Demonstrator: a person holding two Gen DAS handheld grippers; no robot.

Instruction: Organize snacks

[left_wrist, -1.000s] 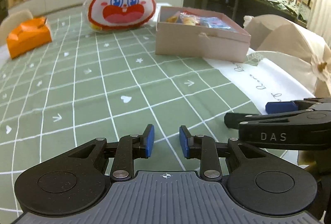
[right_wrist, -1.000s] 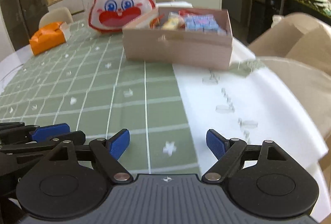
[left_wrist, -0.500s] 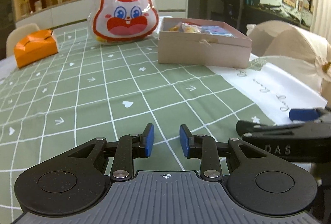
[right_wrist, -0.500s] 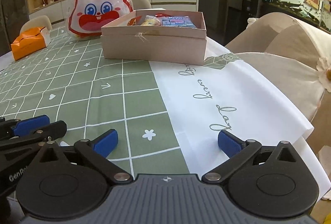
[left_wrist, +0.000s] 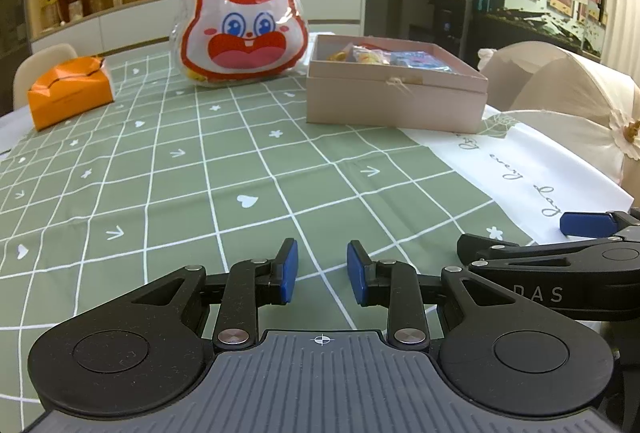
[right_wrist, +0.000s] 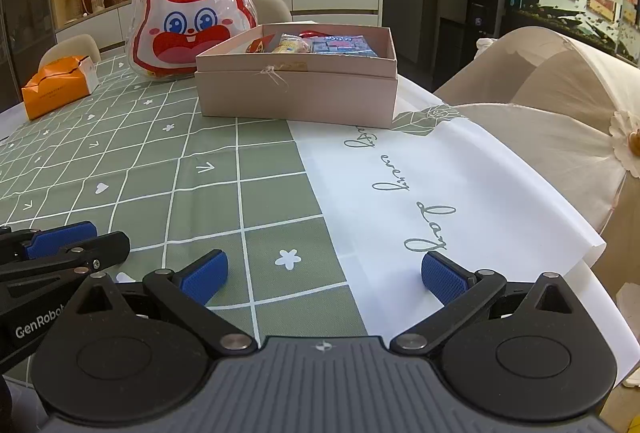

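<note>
Tablecloth [left_wrist: 248, 169] bears snack box [right_wrist: 298, 93], seemingly full.

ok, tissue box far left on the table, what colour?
Orange tissue box, white end panel; right wrist view shows it best.

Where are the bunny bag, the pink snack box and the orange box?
bunny bag [left_wrist: 240, 29]: left wrist view, on its printed face.
pink snack box [right_wrist: 296, 93]: right wrist view, front wall.
orange box [left_wrist: 70, 95]: left wrist view, front side.
</note>
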